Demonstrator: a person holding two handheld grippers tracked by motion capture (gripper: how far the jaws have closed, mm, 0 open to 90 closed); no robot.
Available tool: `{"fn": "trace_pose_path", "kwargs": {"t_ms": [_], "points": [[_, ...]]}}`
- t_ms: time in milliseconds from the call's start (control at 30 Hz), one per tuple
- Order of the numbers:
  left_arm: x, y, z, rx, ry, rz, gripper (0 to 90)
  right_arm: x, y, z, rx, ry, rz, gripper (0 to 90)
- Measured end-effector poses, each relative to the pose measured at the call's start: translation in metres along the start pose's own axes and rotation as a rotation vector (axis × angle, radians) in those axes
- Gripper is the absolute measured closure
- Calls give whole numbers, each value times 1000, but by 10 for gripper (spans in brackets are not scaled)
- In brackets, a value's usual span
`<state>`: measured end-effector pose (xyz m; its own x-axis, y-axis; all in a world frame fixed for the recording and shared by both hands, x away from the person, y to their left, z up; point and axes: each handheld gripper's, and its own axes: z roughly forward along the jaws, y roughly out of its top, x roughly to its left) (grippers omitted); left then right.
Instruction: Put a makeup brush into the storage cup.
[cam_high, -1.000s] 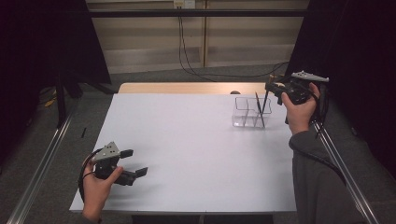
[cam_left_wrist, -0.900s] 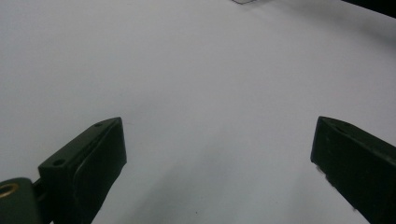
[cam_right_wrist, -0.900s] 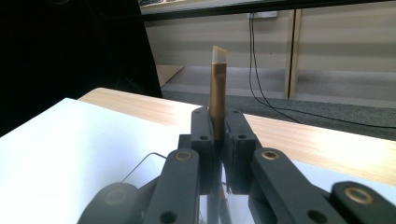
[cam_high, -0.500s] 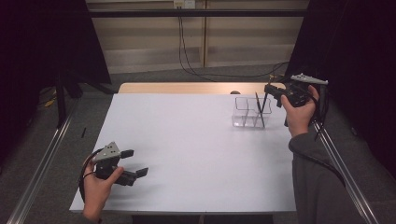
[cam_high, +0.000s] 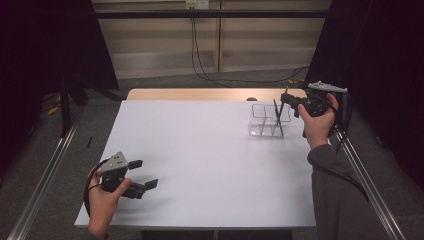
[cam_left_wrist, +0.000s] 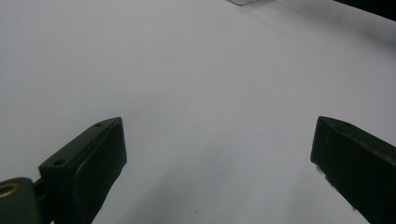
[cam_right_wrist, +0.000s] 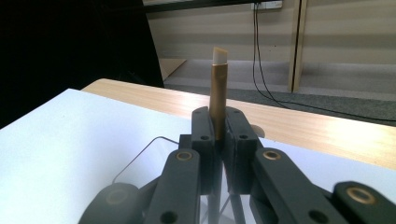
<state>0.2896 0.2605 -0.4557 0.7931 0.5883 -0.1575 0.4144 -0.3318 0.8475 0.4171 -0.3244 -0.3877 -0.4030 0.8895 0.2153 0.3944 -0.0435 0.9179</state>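
My right gripper (cam_high: 289, 101) is at the far right of the table, shut on a thin brown stick (cam_right_wrist: 218, 88) with a white tip. In the high view the stick (cam_high: 278, 119) looks dark and runs down from the jaws across a clear compartmented box (cam_high: 262, 120). I cannot tell whether its lower end is inside the box. The box's thin rim (cam_right_wrist: 135, 158) shows below the jaws in the right gripper view. At the front left, my left gripper (cam_high: 142, 174) is held low over the white table (cam_high: 200, 160), open (cam_left_wrist: 217, 140), with nothing between its fingers.
A strip of bare wood (cam_high: 200, 94) runs along the table's far edge, with cables on the floor behind. Metal rails (cam_high: 360, 165) flank both sides. A corner of the clear box (cam_left_wrist: 245, 2) shows at the top of the left gripper view.
The right hand has shifted the stick slightly to the left over the box. The left hand has not moved.
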Motion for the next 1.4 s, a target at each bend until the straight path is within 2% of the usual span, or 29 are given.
{"fn": "trace_pose_path", "kwargs": {"t_ms": [433, 1033, 1200, 1267, 1333, 1400], "points": [[0, -1, 2, 7, -4, 0, 34, -2, -5, 0, 25, 8, -18, 845], [1, -1, 2, 4, -2, 4, 34, -2, -14, 2, 52, 11, -15, 842], [0, -1, 3, 2, -7, -5, 34, -3, -17, 2, 60, 12, -16, 836], [0, -1, 3, 2, -6, -3, 35, -3, -18, 2, 55, 23, -10, 788], [0, -1, 3, 3, -5, -3, 34, -2, -18, 3, 55, 20, 10, 643], [0, -1, 3, 2, -4, -5, 34, 0, -19, 3, 59, 29, 14, 580]]}}
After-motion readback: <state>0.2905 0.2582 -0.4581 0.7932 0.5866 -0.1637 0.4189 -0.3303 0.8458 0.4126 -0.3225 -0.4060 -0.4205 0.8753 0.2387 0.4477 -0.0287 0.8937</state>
